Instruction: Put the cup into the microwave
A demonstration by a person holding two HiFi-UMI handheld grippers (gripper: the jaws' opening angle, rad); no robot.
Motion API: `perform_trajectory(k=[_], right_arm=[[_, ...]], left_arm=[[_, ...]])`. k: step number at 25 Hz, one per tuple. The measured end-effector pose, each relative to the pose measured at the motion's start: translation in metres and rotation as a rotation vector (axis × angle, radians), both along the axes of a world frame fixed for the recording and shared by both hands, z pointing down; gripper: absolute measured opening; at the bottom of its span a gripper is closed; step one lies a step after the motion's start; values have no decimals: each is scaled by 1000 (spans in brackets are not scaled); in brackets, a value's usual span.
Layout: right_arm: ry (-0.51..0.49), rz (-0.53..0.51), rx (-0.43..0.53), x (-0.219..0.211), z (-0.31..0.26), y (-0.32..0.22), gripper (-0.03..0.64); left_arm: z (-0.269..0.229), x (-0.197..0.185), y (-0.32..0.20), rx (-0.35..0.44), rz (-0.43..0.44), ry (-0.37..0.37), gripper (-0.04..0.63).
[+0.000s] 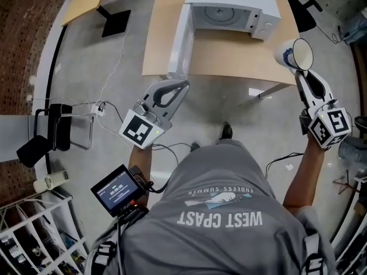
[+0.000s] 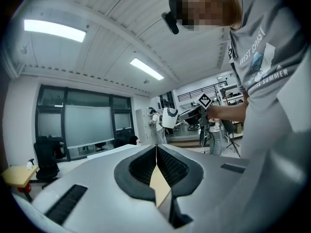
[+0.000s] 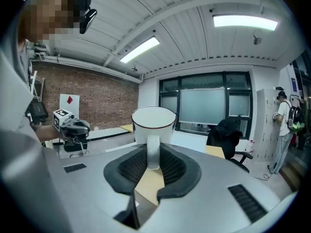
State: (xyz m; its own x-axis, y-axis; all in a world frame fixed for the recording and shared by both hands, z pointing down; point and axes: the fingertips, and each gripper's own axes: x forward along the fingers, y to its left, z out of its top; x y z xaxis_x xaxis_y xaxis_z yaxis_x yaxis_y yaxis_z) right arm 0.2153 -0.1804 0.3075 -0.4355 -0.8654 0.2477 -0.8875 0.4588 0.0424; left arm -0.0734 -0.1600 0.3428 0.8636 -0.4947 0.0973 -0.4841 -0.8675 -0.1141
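Your right gripper [image 1: 299,69] is clamped on the handle of the white cup [image 1: 296,54]. It holds the cup in the air at 2 o'clock, just off the right edge of the desk [image 1: 229,53], and the cup's inside shows plain white. The microwave [image 1: 232,7] sits at 12 o'clock, its door [image 1: 180,39] swung open and its turntable [image 1: 221,13] visible. Your left gripper [image 1: 179,88], at 11 o'clock, has its jaws closed on nothing.
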Motion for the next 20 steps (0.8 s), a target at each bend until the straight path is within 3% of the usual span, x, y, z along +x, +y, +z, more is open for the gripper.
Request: perform_trajectory(k=[5,14,20], right_arm=[[8,-56,24,-58,-33,31,71],[57,-82,19,-124,-47,78,71],[239,13,-52,-138,-38,90,71]], left_arm=[[-31,-30,-23,108,13,-27,21],[-58,-55,-38,223,0,-10,21],[-50,-52,-42,237,-45,-63,21]])
